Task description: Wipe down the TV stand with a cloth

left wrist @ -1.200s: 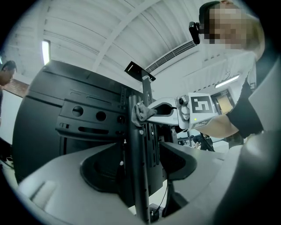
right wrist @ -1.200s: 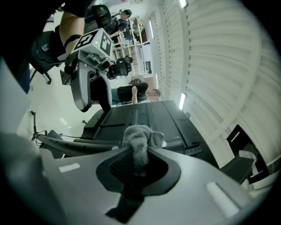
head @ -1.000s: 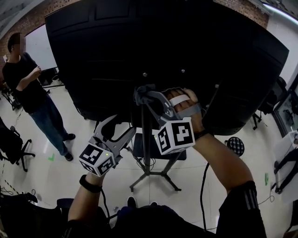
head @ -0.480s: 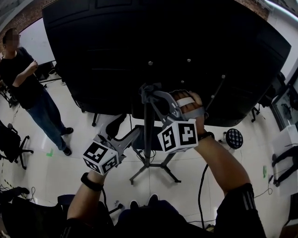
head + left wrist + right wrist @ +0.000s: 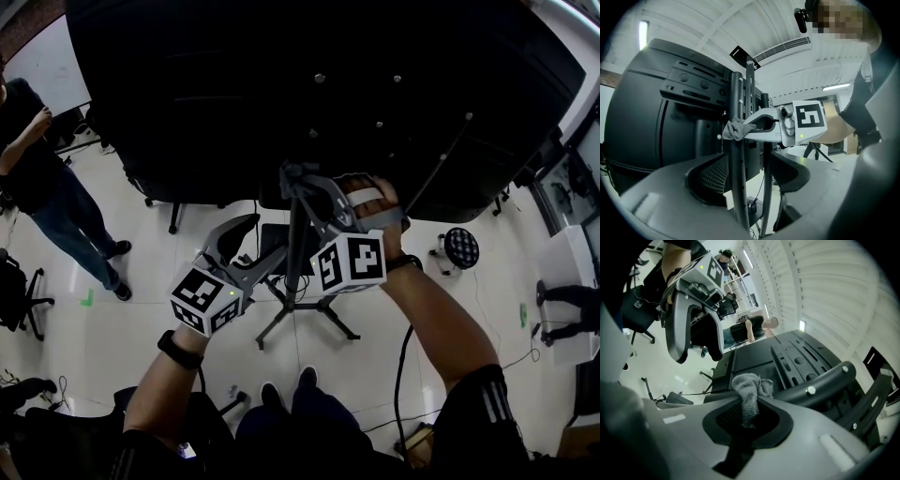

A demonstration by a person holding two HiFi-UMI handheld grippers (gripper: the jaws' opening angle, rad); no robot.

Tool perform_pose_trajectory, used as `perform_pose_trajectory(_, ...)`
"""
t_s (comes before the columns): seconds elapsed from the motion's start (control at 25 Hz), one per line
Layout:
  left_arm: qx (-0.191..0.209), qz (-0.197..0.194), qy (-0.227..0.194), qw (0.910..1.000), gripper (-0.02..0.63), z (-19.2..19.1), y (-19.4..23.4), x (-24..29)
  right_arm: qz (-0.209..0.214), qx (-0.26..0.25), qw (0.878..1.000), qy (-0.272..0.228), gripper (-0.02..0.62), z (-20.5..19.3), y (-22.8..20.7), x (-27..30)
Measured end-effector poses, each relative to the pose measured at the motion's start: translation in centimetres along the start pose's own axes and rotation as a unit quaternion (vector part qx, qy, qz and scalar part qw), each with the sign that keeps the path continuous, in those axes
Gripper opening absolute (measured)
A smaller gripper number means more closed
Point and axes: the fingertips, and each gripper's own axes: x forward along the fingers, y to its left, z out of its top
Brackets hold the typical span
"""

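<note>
The TV stand's black pole (image 5: 297,267) rises from splayed legs (image 5: 330,325) to the back of a big black TV (image 5: 281,94). My right gripper (image 5: 298,181) is shut on a grey cloth (image 5: 287,174) and presses it against the pole just under the TV. The right gripper view shows the cloth (image 5: 749,392) pinched between the jaws beside a black stand bar (image 5: 820,380). My left gripper (image 5: 246,246) is open, lower down and to the left of the pole. In the left gripper view, two stand poles (image 5: 737,178) pass between its spread jaws, with the cloth (image 5: 733,128) above.
A person (image 5: 37,178) stands on the pale floor at the left, near an office chair (image 5: 19,291). A round stool (image 5: 461,247) sits to the right of the stand. Cables (image 5: 403,366) trail over the floor, and shoes (image 5: 286,392) show by the stand's legs.
My right gripper keeps the cloth on the pole near the TV. The left gripper has drifted slightly toward the pole. The head view has tilted, so the TV fills more of the top.
</note>
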Motion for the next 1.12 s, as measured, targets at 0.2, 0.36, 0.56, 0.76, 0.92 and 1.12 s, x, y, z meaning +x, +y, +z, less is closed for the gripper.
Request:
perform_pose_trajectory(0.2,0.001,-0.02,0.024,0.9995,0.304,-3.9,0.3,0.9,0.01,0.0,1.0,0.008,0.037,-0.7,3.1,0.8)
perform_pose_trajectory(0.36,-0.005,-0.035,0.034,0.9988,0.314,-7.2,0.4,1.8,0.032,0.018,0.999,0.016,0.037,-1.8,7.1,1.5)
perform_pose_trajectory(0.56,-0.022,-0.045,0.052,0.9974,0.324,-11.7,1.1,2.5,0.053,0.048,0.997,0.021,0.037,-3.5,11.7,2.3)
perform_pose_trajectory(0.76,-0.034,-0.048,0.067,0.996,0.328,-15.2,1.5,2.7,0.073,0.066,0.995,0.027,0.037,-4.9,16.2,3.1)
perform_pose_trajectory(0.92,-0.037,-0.059,0.088,0.9937,0.33,-19.0,1.1,2.9,0.092,0.074,0.993,0.032,0.036,-5.8,19.9,3.8)
perform_pose_trajectory(1.12,-0.055,-0.063,0.109,0.9905,0.333,-23.9,1.7,3.6,0.123,0.091,0.987,0.043,0.036,-7.9,25.6,5.3)
